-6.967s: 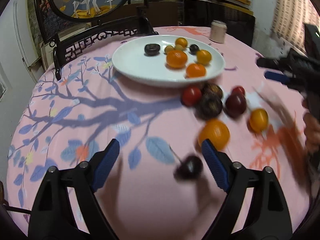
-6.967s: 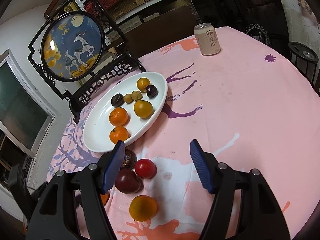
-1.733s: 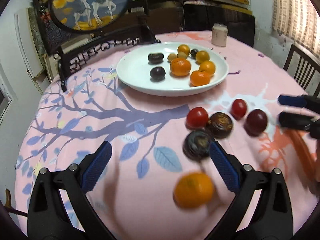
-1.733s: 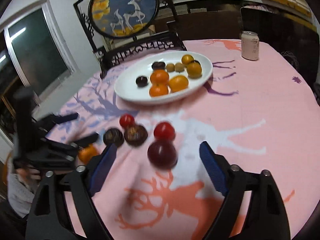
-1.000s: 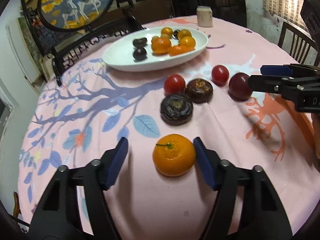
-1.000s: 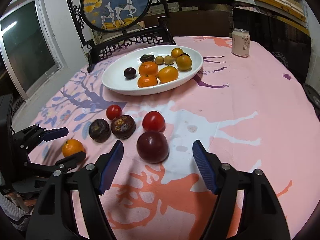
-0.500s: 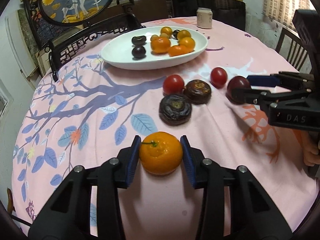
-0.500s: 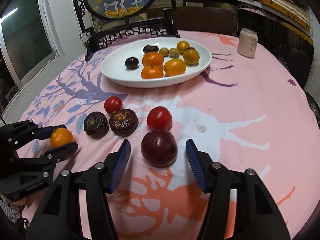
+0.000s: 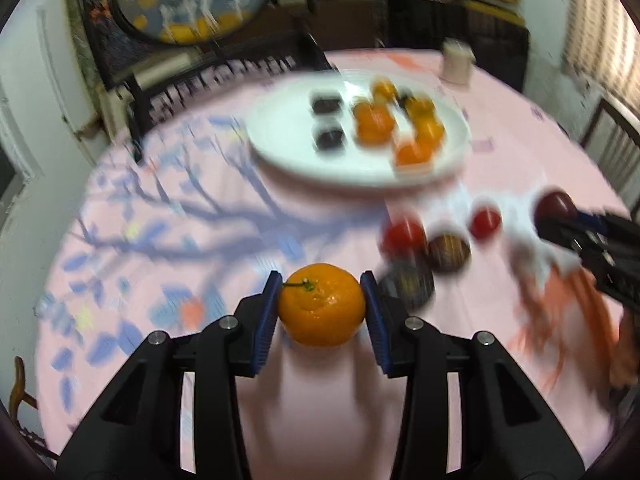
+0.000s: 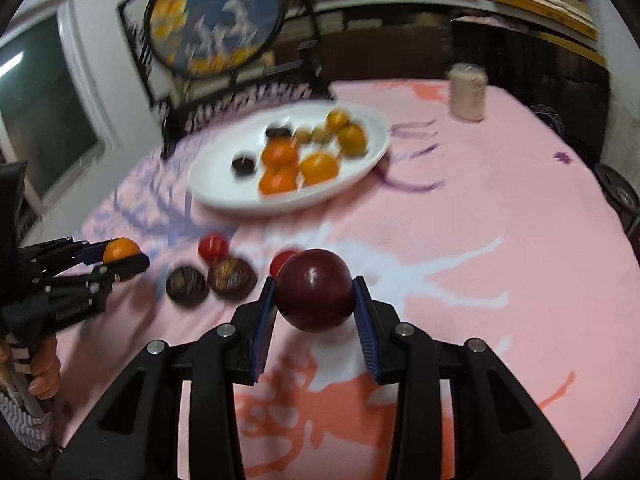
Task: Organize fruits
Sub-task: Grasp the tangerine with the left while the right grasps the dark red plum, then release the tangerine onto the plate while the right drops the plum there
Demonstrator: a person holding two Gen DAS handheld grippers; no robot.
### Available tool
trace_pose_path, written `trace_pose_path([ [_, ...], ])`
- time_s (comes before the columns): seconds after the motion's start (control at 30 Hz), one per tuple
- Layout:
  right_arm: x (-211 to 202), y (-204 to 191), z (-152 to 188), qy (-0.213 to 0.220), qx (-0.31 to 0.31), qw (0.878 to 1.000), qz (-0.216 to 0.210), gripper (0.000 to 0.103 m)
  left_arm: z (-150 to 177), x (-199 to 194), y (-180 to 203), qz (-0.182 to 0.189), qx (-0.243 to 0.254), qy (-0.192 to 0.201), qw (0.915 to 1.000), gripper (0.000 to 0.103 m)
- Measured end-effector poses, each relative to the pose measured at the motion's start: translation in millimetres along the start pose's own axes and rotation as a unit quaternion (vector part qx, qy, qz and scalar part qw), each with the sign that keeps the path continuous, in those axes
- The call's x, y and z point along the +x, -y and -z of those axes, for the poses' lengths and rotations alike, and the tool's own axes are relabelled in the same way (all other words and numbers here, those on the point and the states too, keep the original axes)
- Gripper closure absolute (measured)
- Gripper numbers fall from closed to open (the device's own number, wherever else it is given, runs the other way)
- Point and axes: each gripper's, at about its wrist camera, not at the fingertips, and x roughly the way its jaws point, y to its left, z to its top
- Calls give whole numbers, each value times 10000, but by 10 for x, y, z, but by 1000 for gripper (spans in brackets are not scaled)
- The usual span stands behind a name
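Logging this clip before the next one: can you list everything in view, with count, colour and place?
mandarin: one, orange, between the left gripper's pads
plum: one, dark red, between the right gripper's pads
tomatoes: two, red, on the cloth before the plate
wrinkled dark fruits: two, brown, beside the tomatoes
plate: one, white, mid-table, holding orange, dark and small yellowish fruits; blur prevents a count
can: one, pale, far edge
tablecloth: pink, printed
deer screen: one, round, blue, behind the plate
left hand-held gripper: black, blue pads
right hand-held gripper: black, blue pads; jaws closing
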Motion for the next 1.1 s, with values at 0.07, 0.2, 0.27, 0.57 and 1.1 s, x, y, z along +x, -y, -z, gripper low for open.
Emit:
trace_pose_path([
  [0.07,-44,76,-141,77,178,9998,-43,65,-246,-46,-12,-211,-57,250,9994,62],
  [0.2,27,128,-516,172,340,9993,-62,65,-650,33,7,-253,-247,498,9981,62],
  [0.27,126,118,-662,187,368,9991,-59,65,-781,156,-4,-259,-367,508,9977,62],
  [0.57,965,83,-1100,-182,496,9985,-115,64,-975,921,-182,-219,-783,-6,9967,62],
  [1.1,659,174,-966,158,617,9972,-395,49,-773,760,-139,-556,-712,284,9955,13],
])
